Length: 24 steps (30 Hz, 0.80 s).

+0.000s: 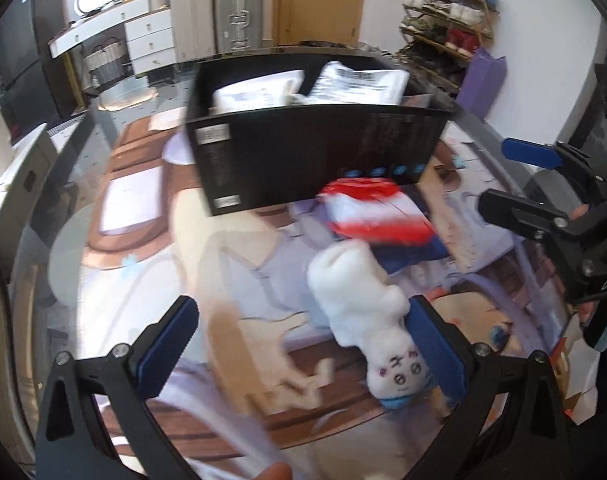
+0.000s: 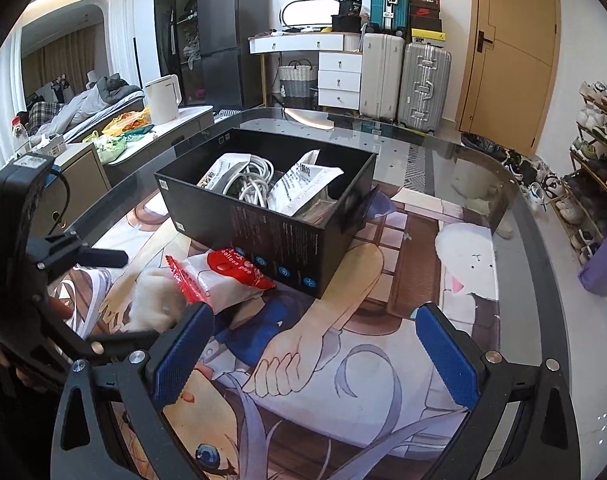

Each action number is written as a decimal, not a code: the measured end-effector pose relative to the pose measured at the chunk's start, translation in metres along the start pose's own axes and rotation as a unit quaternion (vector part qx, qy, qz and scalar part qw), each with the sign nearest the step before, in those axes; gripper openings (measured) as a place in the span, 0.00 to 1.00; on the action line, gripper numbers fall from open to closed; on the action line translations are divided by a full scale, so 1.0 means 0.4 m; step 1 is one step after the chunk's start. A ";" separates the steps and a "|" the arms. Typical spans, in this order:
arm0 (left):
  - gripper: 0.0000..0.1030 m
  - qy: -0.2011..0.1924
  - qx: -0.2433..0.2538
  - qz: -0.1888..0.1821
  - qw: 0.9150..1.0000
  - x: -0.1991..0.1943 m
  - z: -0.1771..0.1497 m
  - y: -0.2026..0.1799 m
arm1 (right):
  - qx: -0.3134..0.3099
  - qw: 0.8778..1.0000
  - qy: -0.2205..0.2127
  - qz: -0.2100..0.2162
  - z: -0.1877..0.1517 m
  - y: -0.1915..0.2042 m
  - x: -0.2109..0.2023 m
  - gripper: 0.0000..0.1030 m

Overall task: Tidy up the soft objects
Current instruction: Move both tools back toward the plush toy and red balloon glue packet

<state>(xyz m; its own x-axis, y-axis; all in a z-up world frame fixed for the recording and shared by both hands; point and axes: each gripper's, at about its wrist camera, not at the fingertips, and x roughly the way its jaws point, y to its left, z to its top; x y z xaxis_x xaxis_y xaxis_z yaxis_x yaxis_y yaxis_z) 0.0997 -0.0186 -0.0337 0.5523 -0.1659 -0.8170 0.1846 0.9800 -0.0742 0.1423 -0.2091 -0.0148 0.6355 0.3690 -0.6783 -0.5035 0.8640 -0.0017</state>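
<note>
Left-wrist view: we see the left tool (image 1: 303, 344) with its blue-padded fingers (image 1: 169, 344) spread wide above the printed mat on the glass tabletop (image 1: 75, 148). A white plush toy (image 1: 363, 312) lies between the fingers, nearer the right one; whether it touches that pad we cannot tell, and nothing is pinched. Just beyond the plush, ahead of the tool, lies a red-and-white packet (image 1: 379, 212), and beyond that stands the open black box (image 1: 315, 152) holding white bags. This view is motion-blurred. The right tool (image 1: 503, 180) enters from the right edge, its two fingers apart.

Right-wrist view: we see the right tool (image 2: 315, 356) likewise spread, with only the illustrated mat (image 2: 343, 360) between its fingers. The red-and-white packet (image 2: 227, 280) lies ahead and to the left of this tool, just beside the near wall of the black box (image 2: 263, 232). The plush toy (image 2: 155, 304) sits left of the packet, partly hidden by the tool's left finger. Inside the box we note a coiled white cable (image 2: 255, 180) between two white bags. The left tool (image 2: 99, 300) appears at the left edge.
</note>
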 end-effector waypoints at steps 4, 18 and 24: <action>1.00 -0.004 -0.019 0.004 1.000 -0.012 -0.002 0.048 | 0.002 1.000 0.007 0.015 0.003 0.016 0.023 1.00; 1.00 -0.006 -0.028 -0.005 1.000 -0.018 -0.019 0.084 | -0.040 0.995 0.058 0.069 0.023 0.105 0.152 0.99; 1.00 -0.005 -0.035 -0.015 0.999 -0.017 -0.023 0.094 | -0.070 0.993 0.068 0.067 0.029 0.145 0.197 0.99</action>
<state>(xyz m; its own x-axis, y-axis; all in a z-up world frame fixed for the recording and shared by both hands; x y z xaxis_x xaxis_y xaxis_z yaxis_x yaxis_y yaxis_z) 0.0953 0.0205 -0.0362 0.5560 -0.1962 -0.8077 0.1446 0.9798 -0.1384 0.1698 -0.1260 -0.0598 0.4767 0.4199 -0.7723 -0.6611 0.7503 -0.0002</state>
